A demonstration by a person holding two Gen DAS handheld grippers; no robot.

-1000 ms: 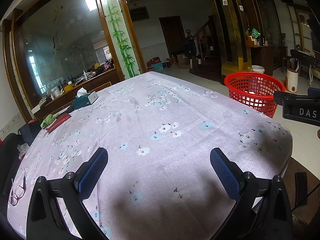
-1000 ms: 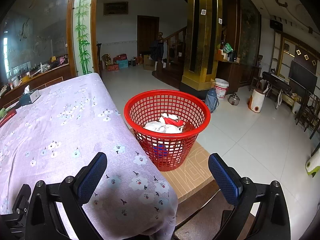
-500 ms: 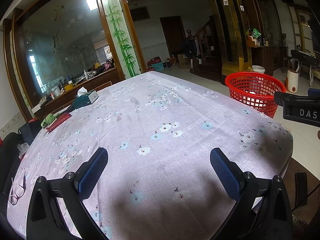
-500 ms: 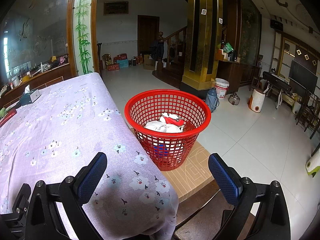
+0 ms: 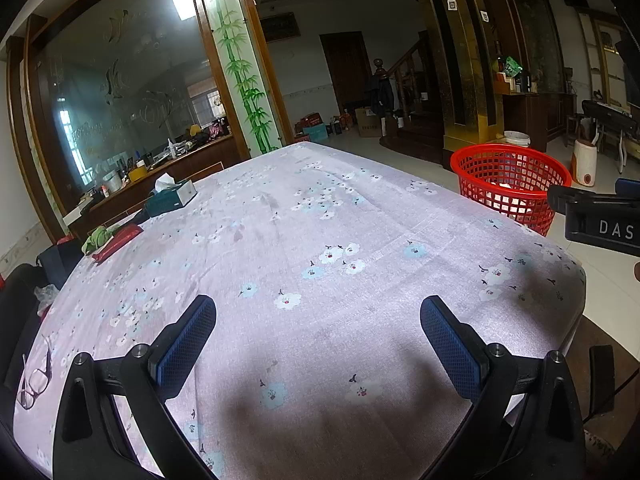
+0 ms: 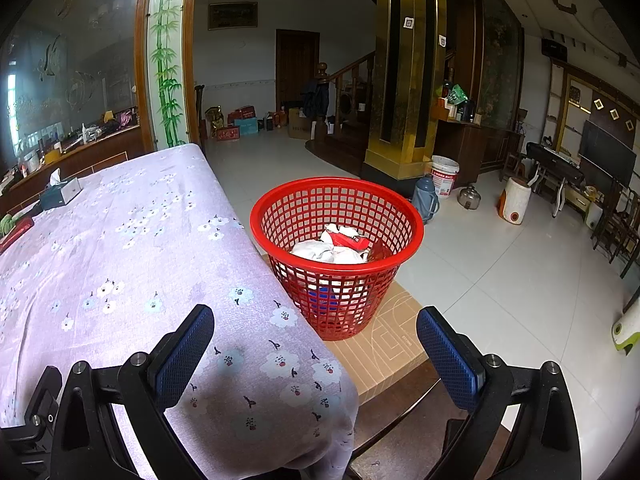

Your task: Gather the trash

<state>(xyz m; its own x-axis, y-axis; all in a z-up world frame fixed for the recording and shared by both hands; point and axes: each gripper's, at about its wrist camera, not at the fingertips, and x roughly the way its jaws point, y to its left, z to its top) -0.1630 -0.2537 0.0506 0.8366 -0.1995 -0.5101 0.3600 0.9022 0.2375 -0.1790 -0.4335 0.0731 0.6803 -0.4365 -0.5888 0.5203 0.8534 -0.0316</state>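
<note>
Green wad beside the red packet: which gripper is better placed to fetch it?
Left, probably. The left gripper is open over the table, on the wad's side; the right gripper faces the basket.

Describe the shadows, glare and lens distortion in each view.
Left wrist: a broad dark shadow lies on the tablecloth between the fingers; the glass panel looks hazy with reflections; the edges curve. Right wrist: even daylight on the basket, a floor sheen, black fisheye corners.
</note>
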